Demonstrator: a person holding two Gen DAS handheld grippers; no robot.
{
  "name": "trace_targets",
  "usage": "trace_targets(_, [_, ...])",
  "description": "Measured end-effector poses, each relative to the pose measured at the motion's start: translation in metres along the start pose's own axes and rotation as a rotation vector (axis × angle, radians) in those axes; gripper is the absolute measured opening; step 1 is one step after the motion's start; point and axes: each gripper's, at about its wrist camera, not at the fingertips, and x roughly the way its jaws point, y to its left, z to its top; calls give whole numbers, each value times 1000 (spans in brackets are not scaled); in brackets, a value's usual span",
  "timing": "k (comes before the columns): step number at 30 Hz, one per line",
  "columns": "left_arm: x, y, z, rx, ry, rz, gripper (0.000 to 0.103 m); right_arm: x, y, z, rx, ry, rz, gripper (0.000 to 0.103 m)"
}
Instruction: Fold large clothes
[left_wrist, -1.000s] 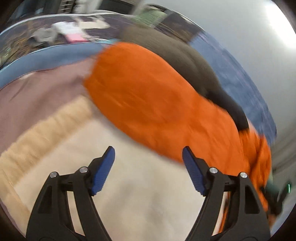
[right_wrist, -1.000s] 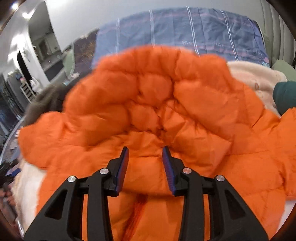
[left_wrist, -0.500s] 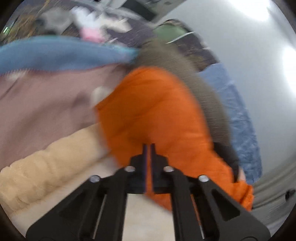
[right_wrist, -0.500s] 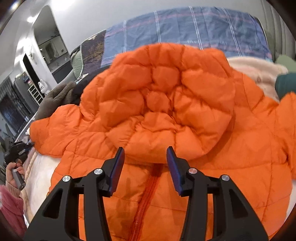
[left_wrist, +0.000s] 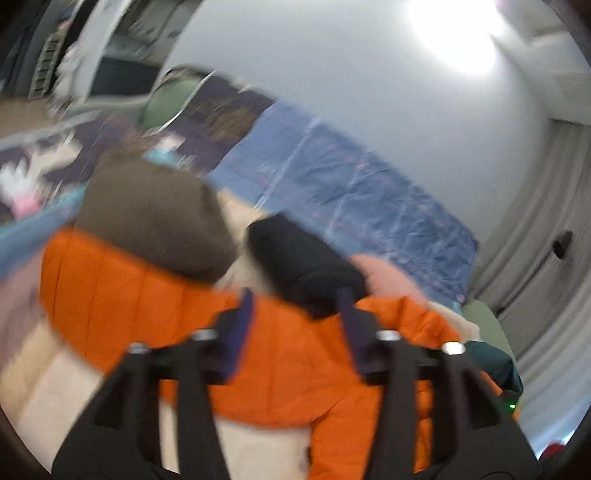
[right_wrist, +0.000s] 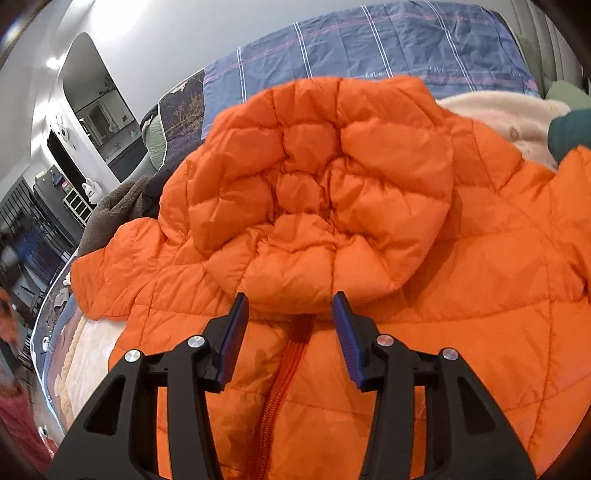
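Right wrist view gives me the jacket (right_wrist: 424, 258) spread on the bed, hood (right_wrist: 314, 192) bunched above the zipper (right_wrist: 280, 387), my right gripper (right_wrist: 290, 317) half-spread and empty over it. The blurred left view alone shows brown (left_wrist: 155, 214) and black (left_wrist: 299, 258) garments beyond; my left gripper (left_wrist: 295, 325), jaws just parted, pinches nothing.

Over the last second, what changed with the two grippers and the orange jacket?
The left gripper shut on the orange puffer jacket's sleeve, carried it inward, then its jaws have just been opening; they now stand apart, gripping nothing. The right gripper opened slightly, letting the hood settle onto the jacket's chest. The jacket stays zip-up on the bed.
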Motion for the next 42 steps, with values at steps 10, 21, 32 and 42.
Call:
trace_targets(10, [18, 187, -65, -521, 90, 129, 57, 16, -15, -10, 36, 21, 27, 51])
trace_targets(21, [39, 226, -55, -605, 3, 192, 48, 20, -10, -14, 5, 13, 5, 53])
trace_targets(32, [-22, -17, 22, -14, -213, -161, 7, 24, -6, -15, -10, 16, -5, 58])
trace_targets(42, [63, -284, -68, 434, 111, -502, 50, -26, -32, -10, 70, -70, -45, 58])
